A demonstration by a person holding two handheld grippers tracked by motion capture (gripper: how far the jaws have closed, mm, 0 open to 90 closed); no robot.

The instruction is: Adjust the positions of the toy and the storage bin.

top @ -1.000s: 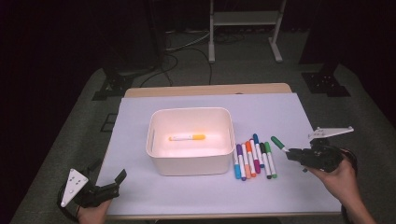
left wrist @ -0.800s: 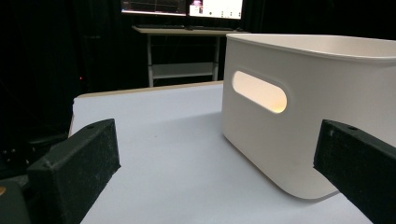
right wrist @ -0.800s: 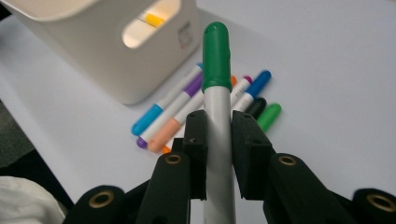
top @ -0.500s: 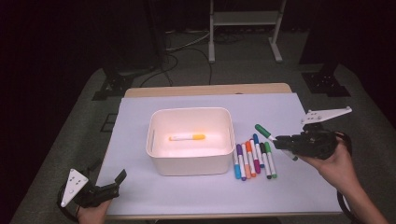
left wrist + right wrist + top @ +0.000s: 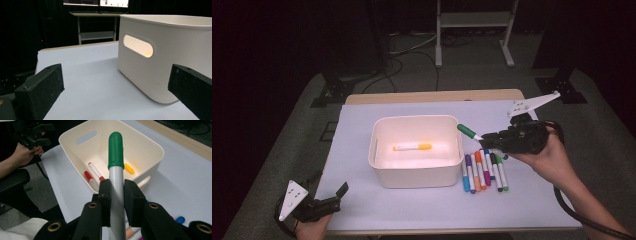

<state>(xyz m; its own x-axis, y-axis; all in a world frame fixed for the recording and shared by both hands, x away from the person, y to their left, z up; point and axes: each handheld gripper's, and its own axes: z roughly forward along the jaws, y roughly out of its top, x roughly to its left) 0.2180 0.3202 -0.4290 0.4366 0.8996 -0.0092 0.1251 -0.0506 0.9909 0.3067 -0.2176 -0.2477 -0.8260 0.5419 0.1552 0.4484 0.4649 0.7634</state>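
1 green marker was clenched in the right gripper, aimed at the bin; left gripper rested released.

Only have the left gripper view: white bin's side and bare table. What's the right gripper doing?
Observer: The right gripper is shut on a green-capped marker, held above the table by the bin.
Operator: Anything in the bin?
Observer: An orange marker lies on its floor.
Operator: More on the table?
Observer: A row of markers lies just right of the bin.
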